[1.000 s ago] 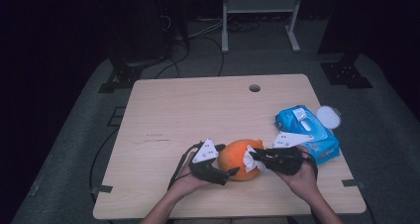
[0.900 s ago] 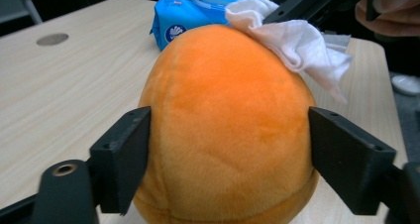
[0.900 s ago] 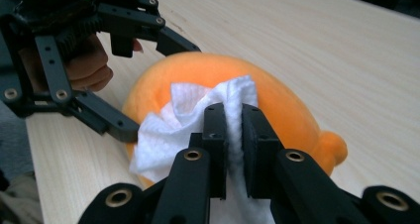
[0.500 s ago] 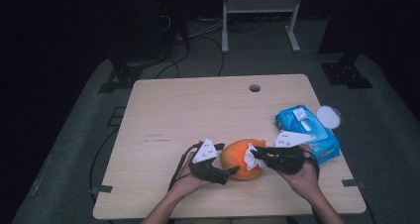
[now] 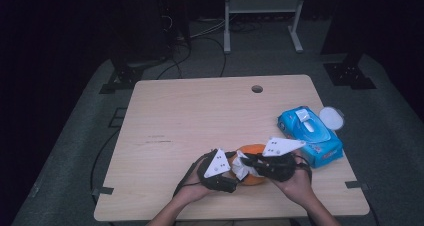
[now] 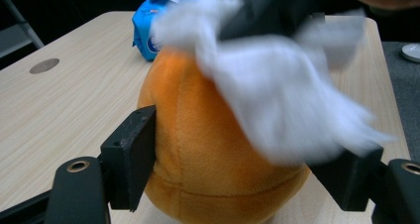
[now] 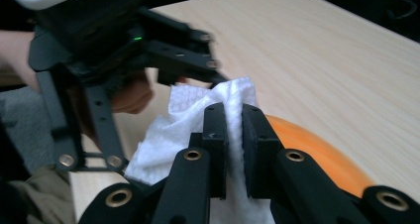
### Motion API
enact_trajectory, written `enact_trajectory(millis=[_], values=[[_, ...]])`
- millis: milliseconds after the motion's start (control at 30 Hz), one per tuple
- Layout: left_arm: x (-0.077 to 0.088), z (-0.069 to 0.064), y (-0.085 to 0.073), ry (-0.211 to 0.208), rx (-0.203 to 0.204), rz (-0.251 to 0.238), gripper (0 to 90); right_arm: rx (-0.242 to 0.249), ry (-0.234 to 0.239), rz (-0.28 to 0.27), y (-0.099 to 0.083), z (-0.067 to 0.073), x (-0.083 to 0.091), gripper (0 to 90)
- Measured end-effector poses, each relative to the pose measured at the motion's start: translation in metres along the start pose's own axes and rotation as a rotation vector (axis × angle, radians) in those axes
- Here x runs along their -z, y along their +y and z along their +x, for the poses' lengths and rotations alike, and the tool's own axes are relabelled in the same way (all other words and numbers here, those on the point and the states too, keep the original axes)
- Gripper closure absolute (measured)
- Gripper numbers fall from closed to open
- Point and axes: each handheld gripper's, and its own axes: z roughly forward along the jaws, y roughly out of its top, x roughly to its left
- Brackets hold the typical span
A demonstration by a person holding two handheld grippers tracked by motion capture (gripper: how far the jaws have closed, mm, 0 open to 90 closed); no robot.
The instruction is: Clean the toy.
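Gripper right [image 7: 234,130] was clamped on a white wet wipe [image 7: 198,115] that I held against the orange plush toy [image 6: 208,154] near the table's [image 5: 200,111] front edge. My left gripper [image 6: 242,159] had just been closing, its jaws now pressing the toy's flanks. I judged the soft toy could squirm out under wiping pressure, or the wipe could tear loose. Behind sat the blue wipes pack [image 5: 310,133]; I couldn't read its label.
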Motion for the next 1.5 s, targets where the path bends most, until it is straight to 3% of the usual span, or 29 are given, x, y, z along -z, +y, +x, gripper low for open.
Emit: enact_trajectory(millis=[100, 167, 233, 300, 367, 433, 500, 600, 700, 767, 867, 1100, 1167, 1267, 1333, 1433, 1500], values=[[-0.001, 0.000, 0.000, -0.002, 0.001, -0.008, 25.1, -0.027, -0.042, -0.004, -0.004, -0.012, 0.009, 81.0], [-0.003, -0.003, 0.002, -0.001, -0.011, -0.012, 24.5, -0.062, -0.043, -0.012, -0.007, -0.018, 0.013, 81.0], [-0.004, -0.006, 0.003, 0.000, -0.031, -0.007, 23.8, -0.058, -0.036, -0.007, -0.006, -0.013, 0.011, 80.9], [-0.005, -0.010, 0.002, -0.007, -0.058, -0.005, 23.7, -0.045, 0.005, -0.007, -0.004, -0.004, 0.005, 80.9], [-0.004, -0.010, 0.001, -0.003, -0.074, 0.021, 23.8, -0.002, 0.022, 0.013, -0.001, 0.005, -0.002, 80.8], [-0.003, -0.008, 0.000, -0.006, -0.058, 0.018, 24.2, 0.012, 0.008, 0.015, 0.000, 0.007, -0.003, 81.0], [-0.002, -0.005, -0.002, -0.008, -0.050, 0.018, 24.4, -0.004, -0.009, 0.008, -0.002, -0.003, 0.002, 81.0], [-0.002, -0.003, -0.004, -0.021, -0.033, 0.012, 24.2, -0.071, -0.046, -0.004, -0.010, -0.025, 0.013, 81.0], [-0.002, 0.001, -0.004, -0.043, 0.043, -0.029, 20.5, -0.133, -0.055, -0.014, -0.019, -0.038, 0.020, 81.0], [-0.004, 0.004, -0.003, -0.030, 0.091, -0.031, 14.6, -0.146, -0.046, -0.012, -0.022, -0.040, 0.021, 81.0], [-0.009, 0.005, -0.005, -0.031, 0.119, -0.005, 11.2, -0.108, -0.049, 0.001, -0.017, -0.031, 0.018, 80.9], [-0.008, -0.006, -0.004, -0.038, 0.006, 0.023, 20.9, -0.024, 0.017, 0.013, -0.005, 0.000, 0.000, 80.4], [-0.006, -0.004, -0.005, -0.045, 0.001, 0.017, 22.8, -0.012, 0.009, 0.019, -0.004, -0.002, 0.002, 80.6], [-0.006, -0.003, -0.006, -0.049, 0.011, 0.008, 23.1, -0.050, -0.045, 0.012, -0.008, -0.019, 0.010, 80.7], [-0.007, -0.006, -0.004, -0.044, -0.004, 0.006, 22.8, -0.093, -0.067, 0.007, -0.013, -0.030, 0.016, 80.8], [-0.009, -0.011, -0.001, -0.041, -0.036, 0.012, 22.5, -0.103, -0.065, 0.003, -0.014, -0.029, 0.017, 80.9], [-0.010, -0.016, 0.000, -0.045, -0.094, 0.012, 22.8, -0.076, -0.037, 0.002, -0.011, -0.017, 0.012, 80.9]])
